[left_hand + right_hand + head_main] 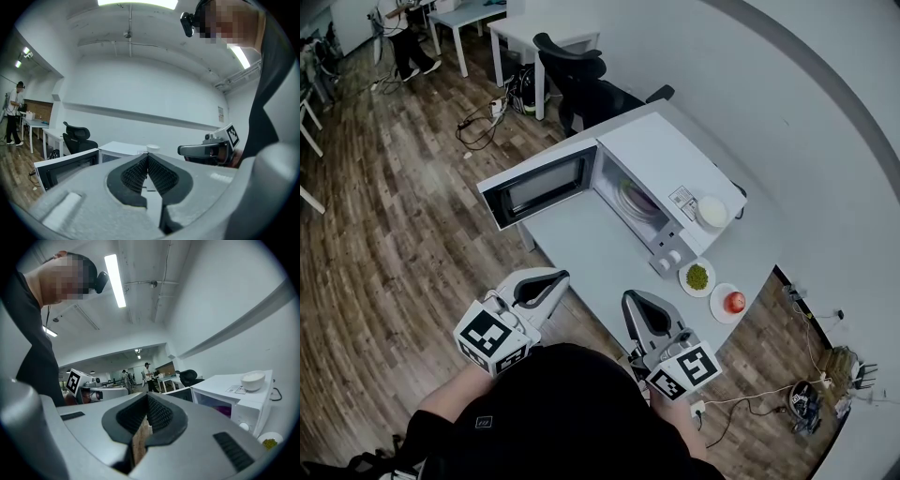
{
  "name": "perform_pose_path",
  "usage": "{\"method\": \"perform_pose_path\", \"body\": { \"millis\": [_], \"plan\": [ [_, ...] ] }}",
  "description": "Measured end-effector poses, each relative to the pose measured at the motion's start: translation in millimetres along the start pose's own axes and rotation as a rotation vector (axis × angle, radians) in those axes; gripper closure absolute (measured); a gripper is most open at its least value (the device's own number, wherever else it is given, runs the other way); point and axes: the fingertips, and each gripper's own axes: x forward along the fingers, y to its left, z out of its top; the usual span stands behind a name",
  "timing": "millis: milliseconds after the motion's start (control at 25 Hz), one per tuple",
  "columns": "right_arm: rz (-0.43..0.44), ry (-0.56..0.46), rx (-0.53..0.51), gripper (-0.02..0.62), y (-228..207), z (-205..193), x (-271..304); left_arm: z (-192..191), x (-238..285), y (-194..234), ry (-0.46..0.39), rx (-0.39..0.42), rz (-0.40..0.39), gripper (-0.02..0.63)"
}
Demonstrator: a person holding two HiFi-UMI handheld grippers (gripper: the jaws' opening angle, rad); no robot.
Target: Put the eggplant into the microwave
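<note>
The white microwave (675,164) stands on a white table (581,239), its door (539,190) swung wide open to the left. Inside, a purple shape that looks like the eggplant (639,200) lies on a pale plate; the right gripper view shows it as a purple patch (221,409). My left gripper (555,278) and right gripper (635,300) hang close to my body, short of the table's near edge, both apart from the microwave. The left gripper (147,159) is shut with nothing between its pads. The right gripper (147,401) is likewise shut and holds nothing.
A white bowl (711,211) sits on top of the microwave. Right of the microwave lie a plate of green food (697,277) and a plate with a red fruit (732,302). A black office chair (581,80) stands behind the table. Cables trail over the wooden floor (394,216).
</note>
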Motion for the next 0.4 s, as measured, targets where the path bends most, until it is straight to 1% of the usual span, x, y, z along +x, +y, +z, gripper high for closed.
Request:
{"method": "perform_pose_path", "body": {
  "millis": [400],
  "plan": [
    [0.001,0.004,0.0,0.581,2.5,-3.7,3.6,-1.0,-1.3,2.6,0.005,0.009,-0.004,0.597]
  ]
}}
